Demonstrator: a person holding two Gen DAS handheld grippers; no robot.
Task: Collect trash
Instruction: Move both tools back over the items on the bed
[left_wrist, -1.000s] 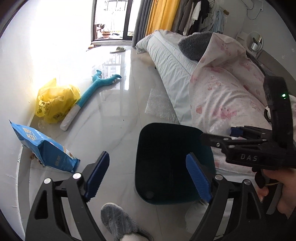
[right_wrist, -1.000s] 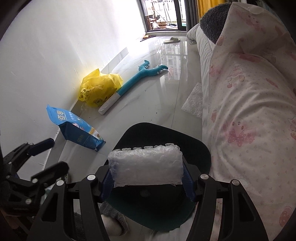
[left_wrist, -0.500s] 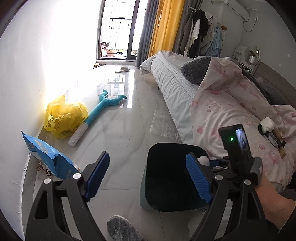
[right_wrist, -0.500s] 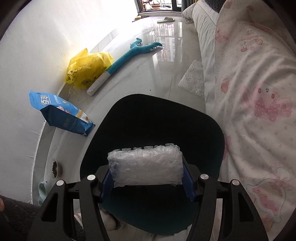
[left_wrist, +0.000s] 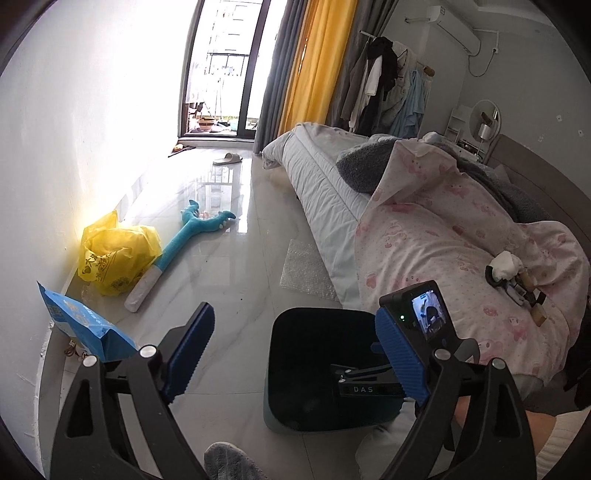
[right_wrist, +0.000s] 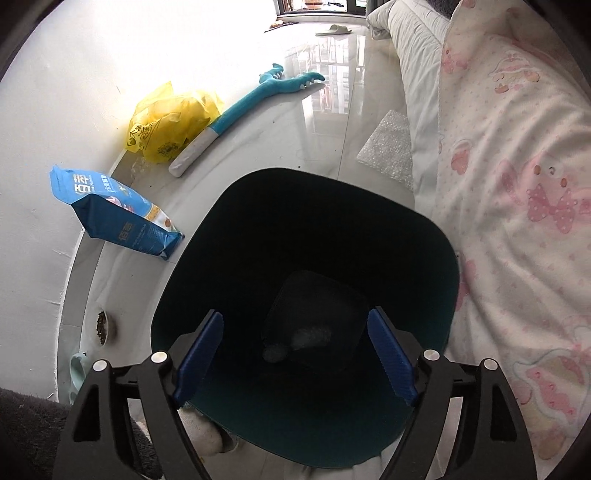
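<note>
A dark teal trash bin stands on the floor beside the bed; it also shows in the left wrist view. My right gripper is open and empty over the bin's mouth. A pale wad of bubble wrap lies at the bin's bottom. My left gripper is open and empty, left of the bin and above the floor. A sheet of bubble wrap lies on the floor by the bed. A crumpled white tissue sits on the pink quilt.
A yellow plastic bag, a blue pet-food bag and a teal plush toy lie along the left wall. A small food bowl sits near the wall. The bed with the pink quilt fills the right side.
My right gripper moved over the bin, opened and let go of the bubble wrap, which now lies in the bin. My left gripper rose and tilted up.
</note>
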